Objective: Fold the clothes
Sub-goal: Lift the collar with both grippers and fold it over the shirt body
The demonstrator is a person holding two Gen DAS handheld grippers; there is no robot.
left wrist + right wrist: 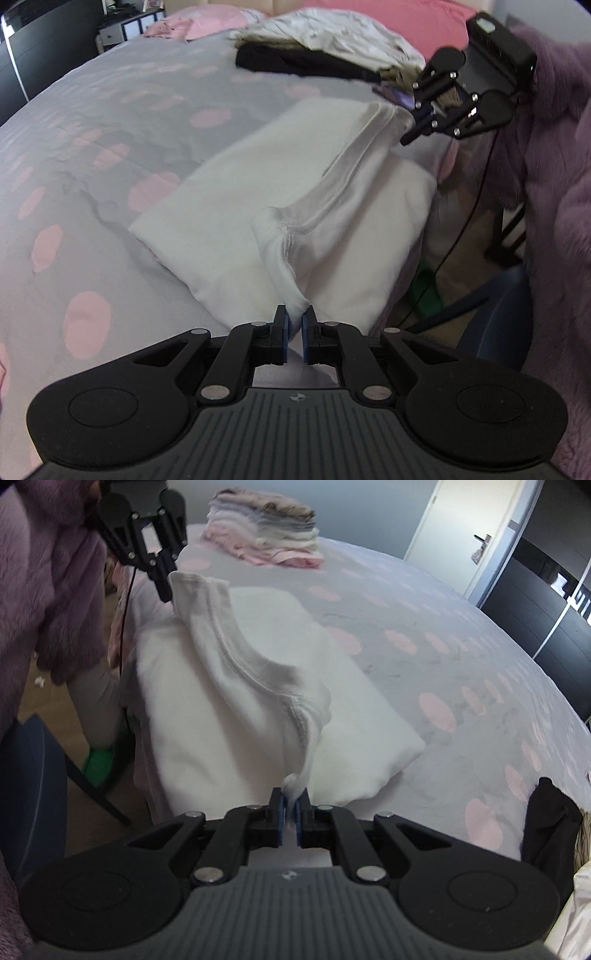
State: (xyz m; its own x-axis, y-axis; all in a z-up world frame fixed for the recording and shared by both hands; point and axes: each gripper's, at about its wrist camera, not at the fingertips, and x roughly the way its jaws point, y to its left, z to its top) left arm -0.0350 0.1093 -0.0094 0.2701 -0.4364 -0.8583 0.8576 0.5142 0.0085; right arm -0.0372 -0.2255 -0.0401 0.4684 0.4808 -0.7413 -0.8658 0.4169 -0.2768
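Left wrist view: the left gripper (294,325) has its jaws clamped on one hem corner of the white garment (236,206), the right gripper (291,808) on the other, stretching its edge taut above the bed (92,147), likely to fold it evenly.

We can read no text, label, brand or number in either view; nothing printed is legible on any surface here.

The white garment (295,177) is soft matt cotton knit with stitched hems. The bedspread (110,155) under it is smooth matt cloth. Each tool (294,334) is matt black plastic with shiny metal rivets; beside it, a purple fleece sleeve (554,147) looks fuzzy.
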